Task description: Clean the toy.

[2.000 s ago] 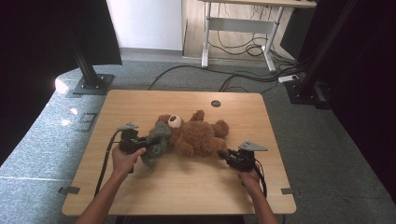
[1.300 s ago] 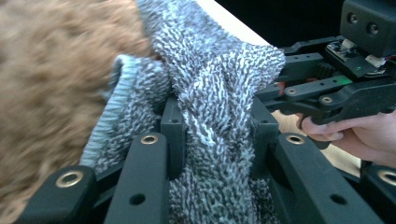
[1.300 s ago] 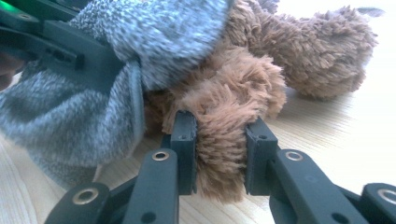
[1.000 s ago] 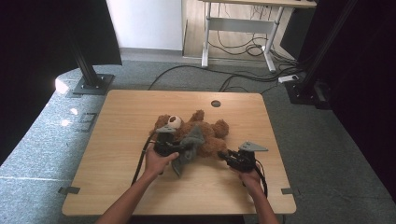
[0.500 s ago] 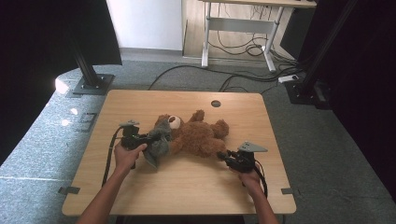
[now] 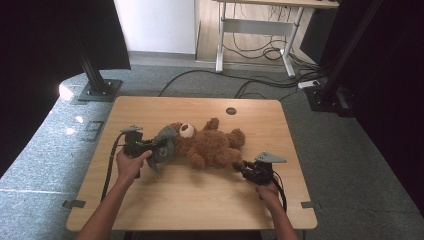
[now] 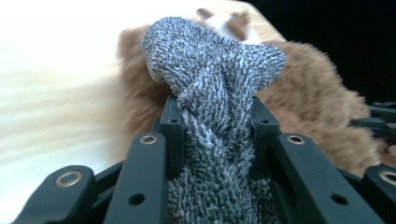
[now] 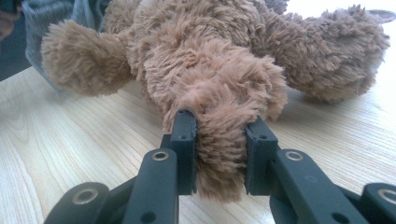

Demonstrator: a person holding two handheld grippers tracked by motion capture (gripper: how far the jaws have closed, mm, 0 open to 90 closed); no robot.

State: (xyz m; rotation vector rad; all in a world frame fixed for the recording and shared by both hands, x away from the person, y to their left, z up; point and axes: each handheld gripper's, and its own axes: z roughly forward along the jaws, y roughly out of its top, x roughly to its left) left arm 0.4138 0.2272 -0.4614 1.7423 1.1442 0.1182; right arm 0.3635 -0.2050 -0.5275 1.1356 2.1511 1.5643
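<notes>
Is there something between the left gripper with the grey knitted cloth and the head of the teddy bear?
Nothing visible does. The left gripper is shut on the grey knitted cloth, which lies directly against the teddy bear near its head. The right gripper pinches one of its paws.

Teddy bear (image 6: pixel 210 145): shaggy brown plush. Grey garment (image 7: pixel 217 93): coarse, nubby knit cloth. Table (image 6: pixel 200 195): pale wood, smooth, matt grain. Left gripper (image 7: pixel 212 140) jaws: black matt plastic, brass-coloured rivets.
</notes>
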